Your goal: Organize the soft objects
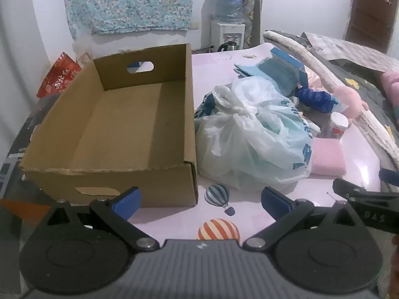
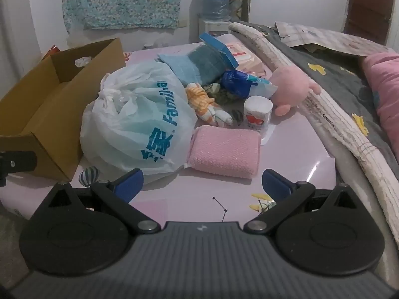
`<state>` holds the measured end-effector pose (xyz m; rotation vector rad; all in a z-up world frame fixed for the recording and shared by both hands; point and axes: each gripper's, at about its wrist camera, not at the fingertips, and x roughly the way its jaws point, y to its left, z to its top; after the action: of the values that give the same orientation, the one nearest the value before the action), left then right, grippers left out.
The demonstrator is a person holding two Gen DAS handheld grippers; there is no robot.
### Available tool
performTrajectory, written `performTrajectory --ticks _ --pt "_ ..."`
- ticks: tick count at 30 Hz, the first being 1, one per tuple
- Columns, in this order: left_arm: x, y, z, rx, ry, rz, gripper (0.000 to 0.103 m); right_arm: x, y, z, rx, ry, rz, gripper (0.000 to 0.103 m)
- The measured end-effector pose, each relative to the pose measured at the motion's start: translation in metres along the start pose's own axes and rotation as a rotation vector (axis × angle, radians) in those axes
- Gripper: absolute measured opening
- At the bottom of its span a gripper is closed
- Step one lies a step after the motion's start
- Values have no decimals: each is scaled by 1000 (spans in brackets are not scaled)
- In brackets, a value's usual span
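An empty cardboard box [image 1: 119, 122] stands on the pink bed sheet [image 1: 217, 69]; it also shows in the right wrist view [image 2: 49, 94]. Right of it lies a knotted white plastic bag [image 1: 251, 137] [image 2: 137, 122]. Beside the bag lie a pink sponge [image 2: 224, 149] [image 1: 328, 158], a tissue roll [image 2: 258, 113], a pink plush toy [image 2: 290, 87], a blue packet [image 2: 237, 81], an orange-white cloth toy [image 2: 207, 102] and a blue folded towel [image 2: 197, 64]. My left gripper [image 1: 200, 203] is open and empty, in front of the box corner. My right gripper [image 2: 202, 186] is open and empty, just before the sponge and bag.
A rolled quilt and grey blanket [image 2: 336, 92] lie along the right side. A water dispenser [image 1: 228, 25] stands at the far wall. A red bag [image 1: 58, 74] sits left of the box. The right gripper's arm [image 1: 366, 199] shows in the left view.
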<state>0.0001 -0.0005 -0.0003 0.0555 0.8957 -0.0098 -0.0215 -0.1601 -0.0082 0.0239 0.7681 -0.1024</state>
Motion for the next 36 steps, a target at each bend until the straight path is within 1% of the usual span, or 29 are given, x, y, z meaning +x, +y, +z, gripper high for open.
performTrajectory --ticks 4,5,7,8,10,13,36 --pt "2 2 -1 -13 6 1 103 -4 0 2 -12 -16 1 102" --pt "3 3 -1 -17 12 1 103 -4 7 5 -34 -2 -4 102" --pt "7 4 -2 -20 23 8 103 -5 6 7 -37 -2 10 102" --pt "8 4 -2 -19 28 11 103 0 9 10 -43 8 3 102" --pt "5 -1 2 0 25 9 103 0 14 10 -53 6 0 102" --pt "9 -2 3 -3 36 8 103 1 10 13 -51 6 13 102" --pt "16 -2 2 -12 56 10 103 10 11 12 -48 30 14 102"
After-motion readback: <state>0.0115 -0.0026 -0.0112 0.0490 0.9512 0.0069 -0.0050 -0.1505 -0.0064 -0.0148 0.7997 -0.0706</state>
